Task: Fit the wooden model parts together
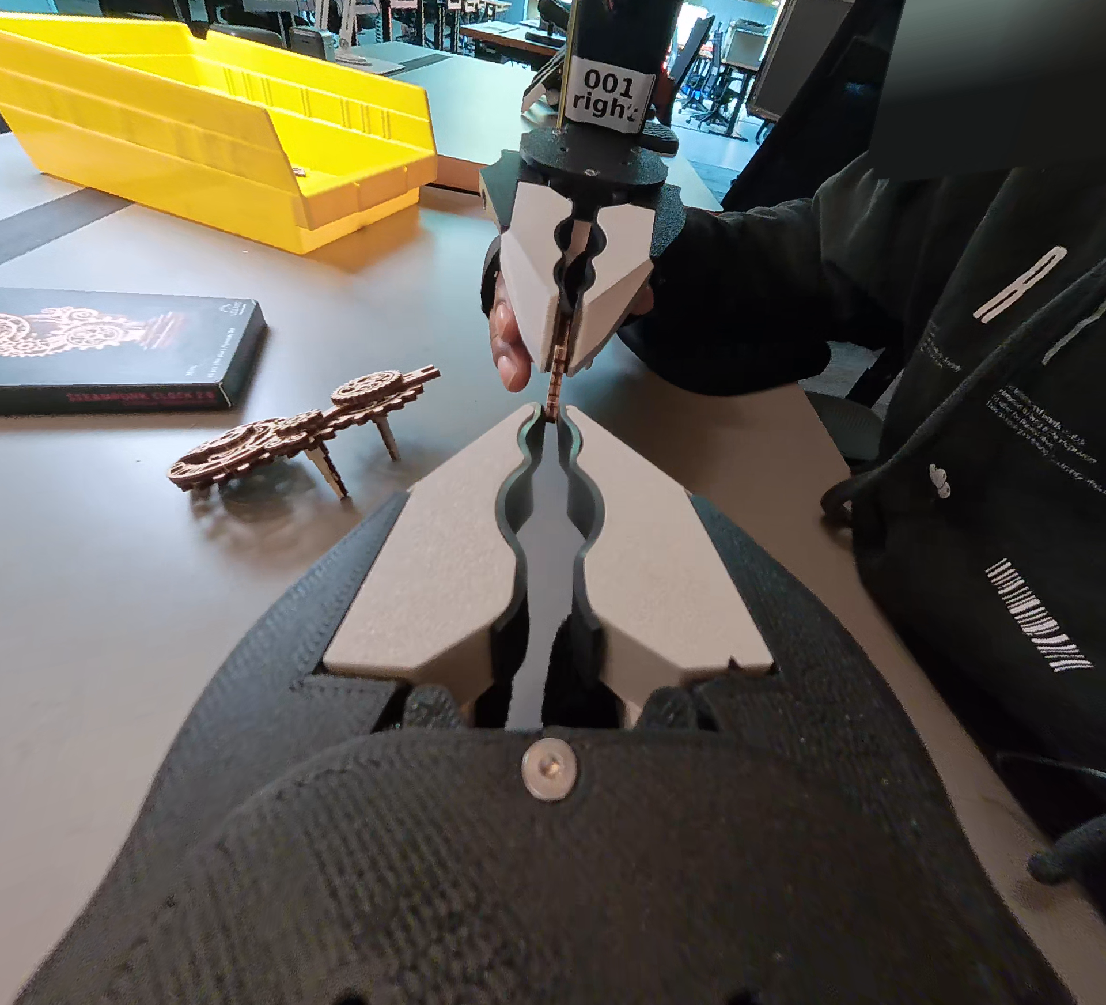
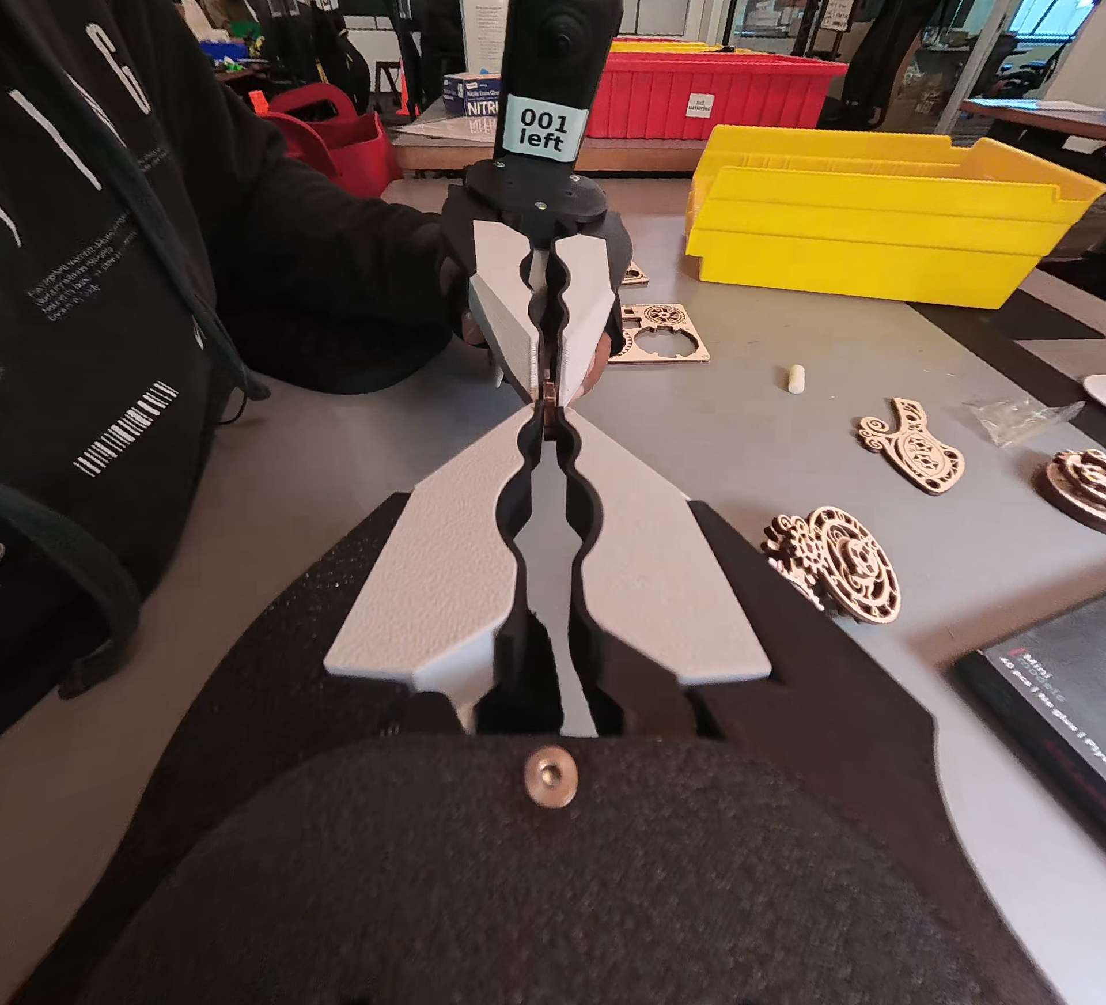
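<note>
My left gripper (image 1: 547,414) and right gripper (image 1: 556,368) meet tip to tip above the grey table (image 1: 149,587). The right gripper is shut on a thin notched wooden strip (image 1: 554,383), seen edge-on. The strip's lower end sits between the left gripper's closed tips. In the right wrist view, the right gripper (image 2: 549,424) and the left gripper (image 2: 547,386) both pinch the small brown wooden piece (image 2: 549,407). I cannot tell whether it is one part or two joined parts. A wooden gear assembly (image 1: 299,431) on thin legs stands on the table to the left.
Yellow bins (image 1: 239,126) stand at the back, with a red bin (image 2: 706,84) behind them. A black box (image 1: 119,347), a gear disc assembly (image 2: 838,563), an ornate flat part (image 2: 912,452) and a cut-out wooden sheet (image 2: 658,332) lie on the table. A person in a black hoodie (image 1: 957,437) sits close. Only a small space, under 4 cm, lies between the two pairs of fingers.
</note>
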Motion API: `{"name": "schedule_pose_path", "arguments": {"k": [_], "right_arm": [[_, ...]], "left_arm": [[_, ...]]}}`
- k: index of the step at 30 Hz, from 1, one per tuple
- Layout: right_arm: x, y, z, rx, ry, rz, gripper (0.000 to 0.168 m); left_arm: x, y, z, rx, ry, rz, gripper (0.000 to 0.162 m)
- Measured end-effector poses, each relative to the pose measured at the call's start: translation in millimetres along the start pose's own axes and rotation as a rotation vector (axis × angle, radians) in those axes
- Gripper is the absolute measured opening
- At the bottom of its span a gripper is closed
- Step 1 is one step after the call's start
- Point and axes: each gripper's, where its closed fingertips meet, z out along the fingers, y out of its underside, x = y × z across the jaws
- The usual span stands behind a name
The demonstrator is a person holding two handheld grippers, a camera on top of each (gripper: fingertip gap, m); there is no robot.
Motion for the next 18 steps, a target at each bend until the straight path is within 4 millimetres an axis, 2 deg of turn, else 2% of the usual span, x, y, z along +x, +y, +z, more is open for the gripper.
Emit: {"name": "schedule_pose_path", "arguments": {"k": [4,5,8,11,14,15,16,18], "right_arm": [[2.6,-0.8,-0.7,0.006,0.02,-0.019,0.002],[3.5,-2.3,-1.4,0.01,0.031,-0.033,0.002],[13.2,-15.2,-5.7,0.051,0.138,-0.136,0.002],[16.0,-23.1,-4.3,0.035,0.254,-0.334,0.002],[8.8,-15.5,7.7,-0.042,0.307,-0.546,0.001],[6.1,-13.5,11.1,-0.057,0.314,-0.595,0.001],[3.7,-12.6,13.5,-0.063,0.315,-0.626,0.001],[1.3,-12.5,15.5,-0.07,0.313,-0.653,0.002]], "left_arm": [[-5.4,-0.7,-0.3,0.019,-0.008,-0.08,0.004],[-9.7,-0.9,-1.3,0.029,-0.013,-0.136,0.011],[-23.3,-6.1,-7.4,0.106,0.014,-0.396,0.028],[-28.8,-22.1,-12.8,0.267,0.118,-0.681,0.032],[-20.8,-32.1,-10.3,0.346,0.229,-0.805,0.028],[-18.0,-32.4,-8.1,0.346,0.245,-0.817,0.02],[-15.5,-30.6,-5.4,0.332,0.25,-0.818,0.012],[-12.4,-26.8,-1.9,0.306,0.25,-0.805,0.006]]}}
